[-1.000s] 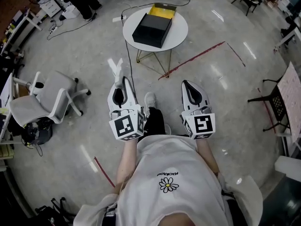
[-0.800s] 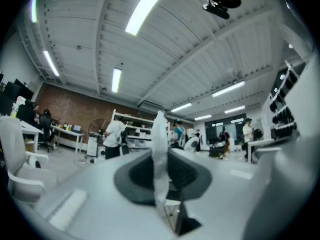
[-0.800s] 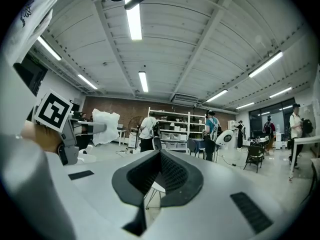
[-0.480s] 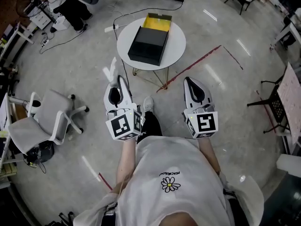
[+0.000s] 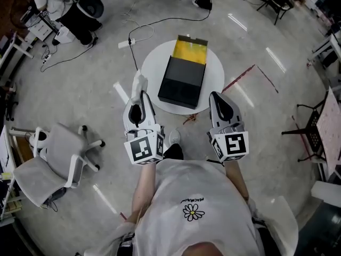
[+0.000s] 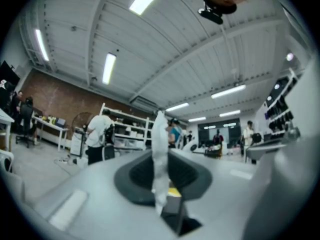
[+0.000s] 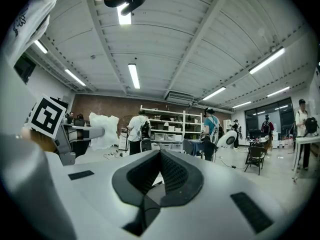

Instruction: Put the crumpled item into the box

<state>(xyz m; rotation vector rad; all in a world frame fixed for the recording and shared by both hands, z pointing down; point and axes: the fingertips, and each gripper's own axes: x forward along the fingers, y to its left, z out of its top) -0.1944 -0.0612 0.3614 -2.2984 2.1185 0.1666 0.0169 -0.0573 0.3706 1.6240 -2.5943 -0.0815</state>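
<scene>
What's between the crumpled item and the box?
Only a bare strip of the white table separates crumpled item from box, seen in the head view.

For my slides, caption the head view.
Left hand-held gripper holding a crumpled white item near the open black box on a round table.

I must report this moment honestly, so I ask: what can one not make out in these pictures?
- Inside of the box: head view, too dark to tell whether anything lies in it.
- Material of the crumpled item in the left gripper: blurred in the left gripper view, small in the head view.
- Legs of the table: head view, hidden under its top.
</scene>
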